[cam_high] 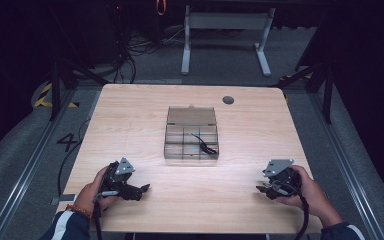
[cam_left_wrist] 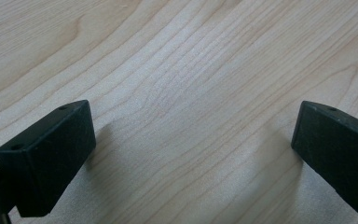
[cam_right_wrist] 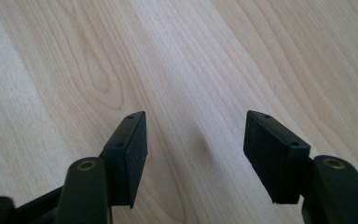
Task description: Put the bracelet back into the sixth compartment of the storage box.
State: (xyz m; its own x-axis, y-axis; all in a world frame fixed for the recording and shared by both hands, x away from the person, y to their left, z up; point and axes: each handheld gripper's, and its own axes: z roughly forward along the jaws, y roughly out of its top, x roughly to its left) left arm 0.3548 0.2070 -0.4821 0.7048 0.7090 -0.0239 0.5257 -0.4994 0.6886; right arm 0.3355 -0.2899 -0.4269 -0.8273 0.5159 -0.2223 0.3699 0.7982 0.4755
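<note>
A clear plastic compartment box (cam_high: 191, 133) lies at the middle of the wooden table (cam_high: 130, 110), its lid laid back on the far side. A thin black object (cam_high: 203, 145) rests in its right-hand compartments. My left gripper (cam_high: 145, 189) sits low over the near left of the table, jaws pointing right. In the left gripper view its fingers (cam_left_wrist: 46, 158) stand wide apart over bare wood, open and empty. My right gripper (cam_high: 260, 188) is at the near right, pointing left. Its pads (cam_right_wrist: 131, 154) are apart with only wood grain between them.
A dark round cable grommet (cam_high: 228, 100) is set into the far right of the tabletop. Beyond the far edge stands a white table frame (cam_high: 225, 35) on the carpet, with loose cables (cam_high: 135, 50) to its left. A rail (cam_high: 25, 170) runs along the left side.
</note>
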